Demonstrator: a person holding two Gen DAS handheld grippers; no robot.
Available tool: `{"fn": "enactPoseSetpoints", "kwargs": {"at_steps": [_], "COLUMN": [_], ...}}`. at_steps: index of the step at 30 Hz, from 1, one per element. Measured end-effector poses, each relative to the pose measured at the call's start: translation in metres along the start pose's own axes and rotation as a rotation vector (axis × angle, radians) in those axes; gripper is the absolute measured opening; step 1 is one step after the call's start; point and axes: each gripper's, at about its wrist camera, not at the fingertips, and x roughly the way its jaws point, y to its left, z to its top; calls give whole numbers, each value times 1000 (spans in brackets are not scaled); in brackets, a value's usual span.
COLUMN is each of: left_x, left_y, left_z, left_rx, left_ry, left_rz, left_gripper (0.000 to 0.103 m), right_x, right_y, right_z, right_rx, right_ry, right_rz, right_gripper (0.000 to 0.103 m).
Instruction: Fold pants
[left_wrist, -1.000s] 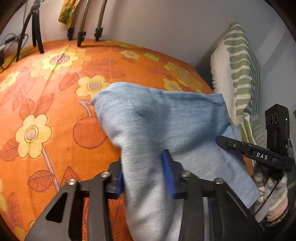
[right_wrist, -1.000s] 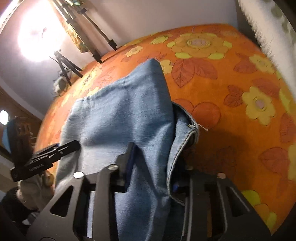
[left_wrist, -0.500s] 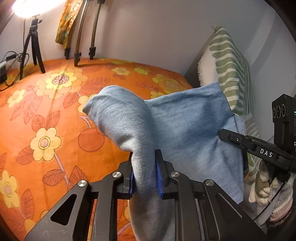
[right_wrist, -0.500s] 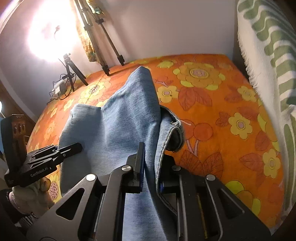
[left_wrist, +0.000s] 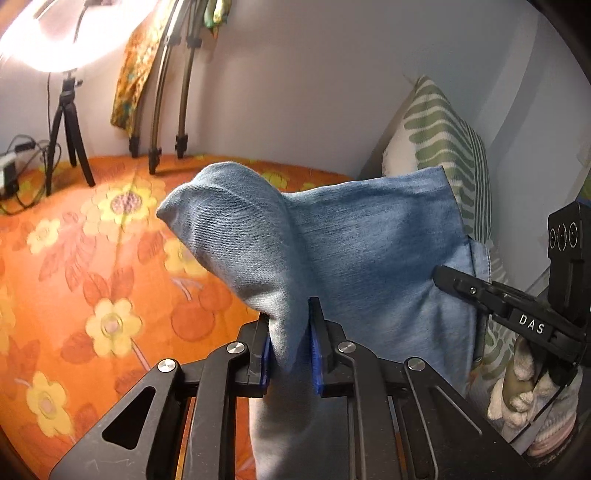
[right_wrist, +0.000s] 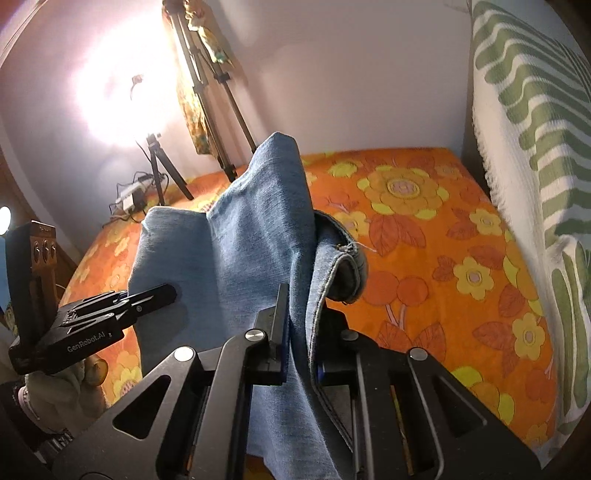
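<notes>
While soft blue denim pants (left_wrist: 369, 258) drape, both grippers (left_wrist: 290, 345) (right_wrist: 301, 332) pinch bunched folds.

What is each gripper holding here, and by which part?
Both grip the light blue denim pants: left gripper pinches a bunched fold, right gripper clamps fabric beside the hem.

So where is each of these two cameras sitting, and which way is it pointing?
Left wrist: rides the left gripper, looking along its fingers at the jeans over the orange bedspread; the right gripper shows.
Right wrist: rides the right gripper, same jeans; a gloved hand shows.
Shared: jeans, bedspread, striped pillow.
</notes>
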Motion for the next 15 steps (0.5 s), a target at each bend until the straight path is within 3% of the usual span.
{"fn": "enactPoseSetpoints", "kwargs": {"at_steps": [15], "left_x": [27], "left_y": [19], "left_z": [87], "left_rx": [62], "left_ry": [-96], "left_rz": [49], "left_gripper": [14], "right_x": [40], "right_y": [1], "right_z": [86], "right_rx": [-16], "right_ry": [-92], "right_rz": [11], "right_gripper": [10]}}
